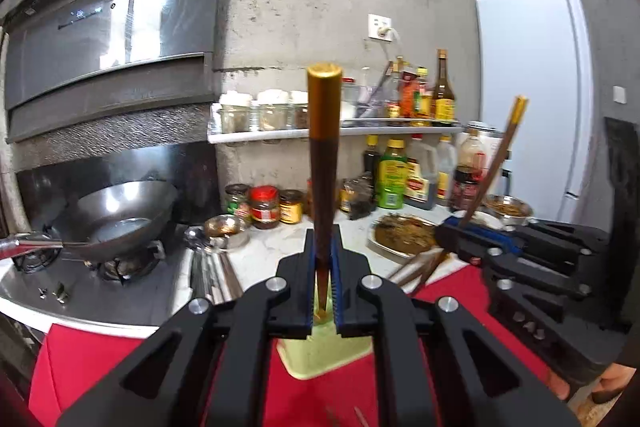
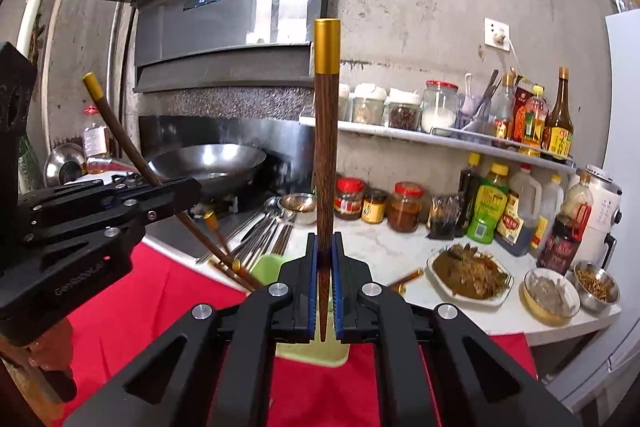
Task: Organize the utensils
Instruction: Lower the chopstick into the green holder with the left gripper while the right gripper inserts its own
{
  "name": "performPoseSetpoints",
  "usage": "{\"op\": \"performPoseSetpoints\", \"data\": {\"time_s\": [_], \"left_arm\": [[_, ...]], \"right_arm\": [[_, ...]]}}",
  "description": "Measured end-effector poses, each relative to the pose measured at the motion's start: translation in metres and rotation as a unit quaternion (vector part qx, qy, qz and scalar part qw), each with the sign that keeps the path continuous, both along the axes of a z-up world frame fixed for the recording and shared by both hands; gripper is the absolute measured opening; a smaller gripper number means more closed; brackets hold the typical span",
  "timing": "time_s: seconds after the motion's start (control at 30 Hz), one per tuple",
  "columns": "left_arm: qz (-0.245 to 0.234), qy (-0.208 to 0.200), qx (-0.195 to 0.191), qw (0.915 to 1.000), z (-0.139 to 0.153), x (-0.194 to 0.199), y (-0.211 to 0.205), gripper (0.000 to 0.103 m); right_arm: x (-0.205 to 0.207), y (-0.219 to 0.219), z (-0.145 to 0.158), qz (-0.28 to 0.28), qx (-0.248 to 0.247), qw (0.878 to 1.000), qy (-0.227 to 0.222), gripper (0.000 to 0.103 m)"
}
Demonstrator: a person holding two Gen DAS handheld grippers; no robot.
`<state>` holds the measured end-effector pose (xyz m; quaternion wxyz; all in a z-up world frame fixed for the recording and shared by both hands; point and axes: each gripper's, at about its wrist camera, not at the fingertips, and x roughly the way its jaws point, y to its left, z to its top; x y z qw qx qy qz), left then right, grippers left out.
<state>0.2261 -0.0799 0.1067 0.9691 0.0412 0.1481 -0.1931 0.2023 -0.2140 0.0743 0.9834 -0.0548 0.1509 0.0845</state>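
My left gripper (image 1: 323,247) is shut on a dark wooden chopstick with a gold cap (image 1: 323,147), held upright above a pale green holder (image 1: 320,351) on the red cloth (image 1: 100,359). My right gripper (image 2: 324,247) is shut on a matching chopstick (image 2: 326,147), also upright over the green holder (image 2: 312,349). Each gripper shows in the other's view: the right one (image 1: 472,227) with its chopstick (image 1: 496,159), the left one (image 2: 176,187) with its chopstick (image 2: 120,135). More chopsticks (image 2: 228,255) and metal spoons (image 2: 260,231) lie on the counter.
A wok (image 1: 120,215) sits on the stove at left. A plate of food (image 2: 468,275), small bowls (image 2: 548,297), jars (image 2: 350,197) and sauce bottles (image 2: 488,207) crowd the white counter. A shelf (image 2: 460,141) holds spice jars. A white fridge (image 1: 532,99) stands at right.
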Motion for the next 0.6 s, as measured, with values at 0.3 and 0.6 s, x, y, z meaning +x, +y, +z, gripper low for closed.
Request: {"op": "performPoseSetpoints", "data": {"time_s": [0.3, 0.6], "left_arm": [[0.007, 0.030, 0.005, 0.9995, -0.029, 0.028, 0.004, 0.006], [0.001, 0.037, -0.001, 0.9993, -0.028, 0.036, 0.004, 0.007]], "right_arm": [[0.029, -0.002, -0.013, -0.001, 0.017, 1.000, -0.011, 0.007], [0.025, -0.004, -0.003, -0.003, 0.028, 0.998, -0.048, 0.007]]}}
